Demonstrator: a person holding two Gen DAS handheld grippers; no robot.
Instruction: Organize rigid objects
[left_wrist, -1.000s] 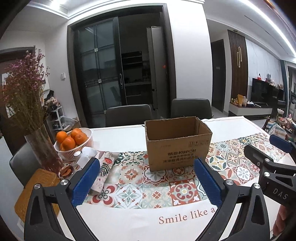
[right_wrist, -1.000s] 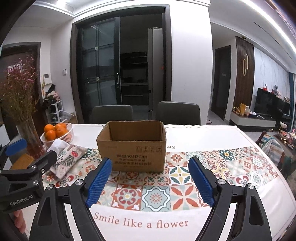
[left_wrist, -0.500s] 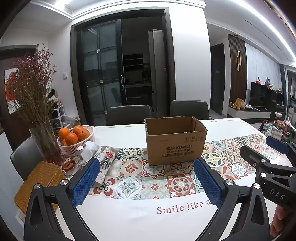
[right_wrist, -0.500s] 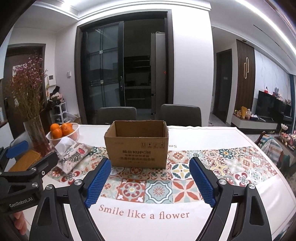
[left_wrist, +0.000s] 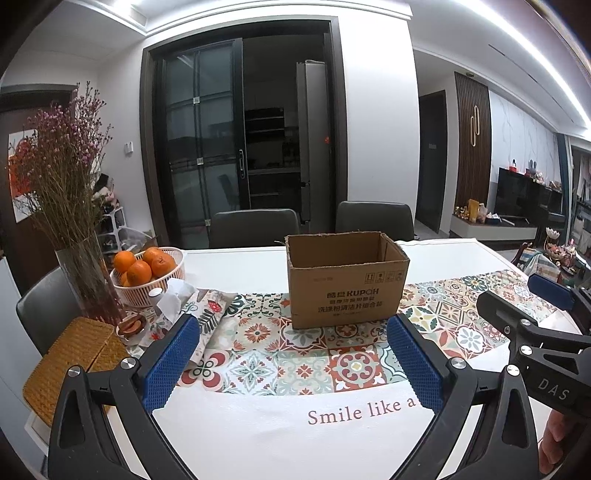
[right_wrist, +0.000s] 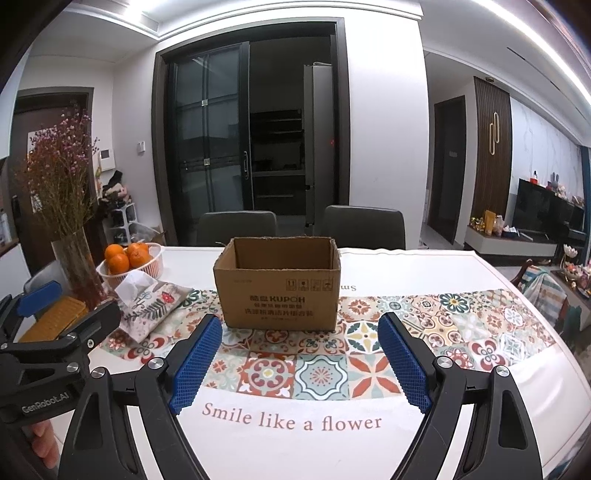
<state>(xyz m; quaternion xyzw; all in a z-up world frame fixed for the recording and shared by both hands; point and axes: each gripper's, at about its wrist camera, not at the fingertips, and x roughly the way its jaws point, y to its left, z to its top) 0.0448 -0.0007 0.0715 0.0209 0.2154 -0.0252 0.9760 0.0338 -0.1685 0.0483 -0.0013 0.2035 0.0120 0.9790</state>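
Note:
An open cardboard box (left_wrist: 345, 280) stands upright on the patterned table runner (left_wrist: 306, 350), mid-table; its inside bottom is hidden. It also shows in the right wrist view (right_wrist: 280, 282). My left gripper (left_wrist: 293, 354) is open and empty, held above the table's near edge, short of the box. My right gripper (right_wrist: 301, 358) is open and empty, also short of the box. Each gripper shows at the edge of the other's view: the right one (left_wrist: 532, 310), the left one (right_wrist: 70, 306).
On the left stand a white basket of oranges (left_wrist: 147, 273), a glass vase of dried flowers (left_wrist: 86, 280), a fabric tissue pouch (left_wrist: 199, 310), a small dish (left_wrist: 131, 325) and a woven mat (left_wrist: 70, 365). Two dark chairs (left_wrist: 255, 227) stand behind the table.
Both grippers have drawn back and risen a little; the box looks smaller and farther. Both stayed open and empty.

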